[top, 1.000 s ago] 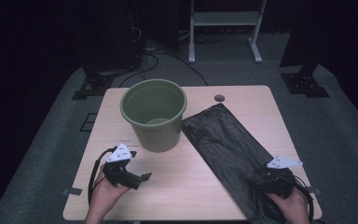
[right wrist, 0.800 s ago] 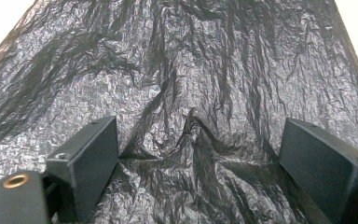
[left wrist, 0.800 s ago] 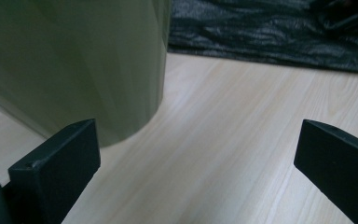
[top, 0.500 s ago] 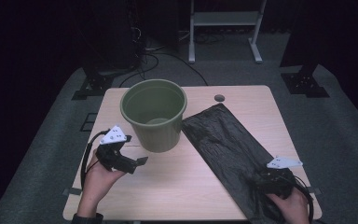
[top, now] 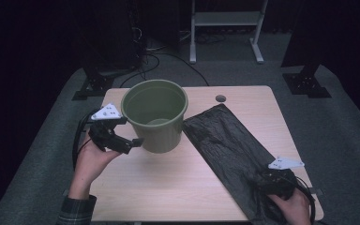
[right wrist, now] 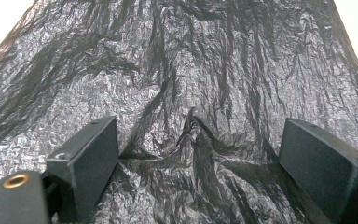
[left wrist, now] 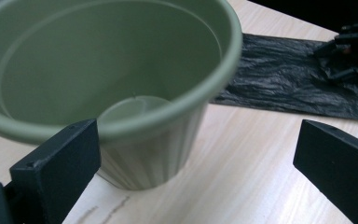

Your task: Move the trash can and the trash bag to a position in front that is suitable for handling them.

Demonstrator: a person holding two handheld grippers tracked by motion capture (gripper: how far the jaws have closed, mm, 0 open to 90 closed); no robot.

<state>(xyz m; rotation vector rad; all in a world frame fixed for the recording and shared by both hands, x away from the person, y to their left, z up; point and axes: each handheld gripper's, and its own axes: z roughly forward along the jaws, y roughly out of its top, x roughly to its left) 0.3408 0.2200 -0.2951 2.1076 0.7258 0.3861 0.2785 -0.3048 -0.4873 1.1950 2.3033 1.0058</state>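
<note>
— Your left gripper (top: 136, 141) has come up from the near edge of the table (top: 168, 187) and now sits right against the side of the green bucket (top: 155, 117), below its rim. Your right gripper (top: 258, 180) hasn't shifted; it is down at the near end of the black bag (top: 229, 145).

— Are you holding anything yet?

— No. From the left gripper view, the jaws stand wide apart, one just under the bucket's rim, the other out over bare wood. On the right, the jaws are spread too, resting on the bag with a raised crease of plastic between them, nothing pinched.

— So what does that move buy you?

— Probably a steadying grip on the bucket, which stands upright at the far-left of the table, its wall beside the bag's far corner. You'd close on the rim, then pinch that crease.
</note>
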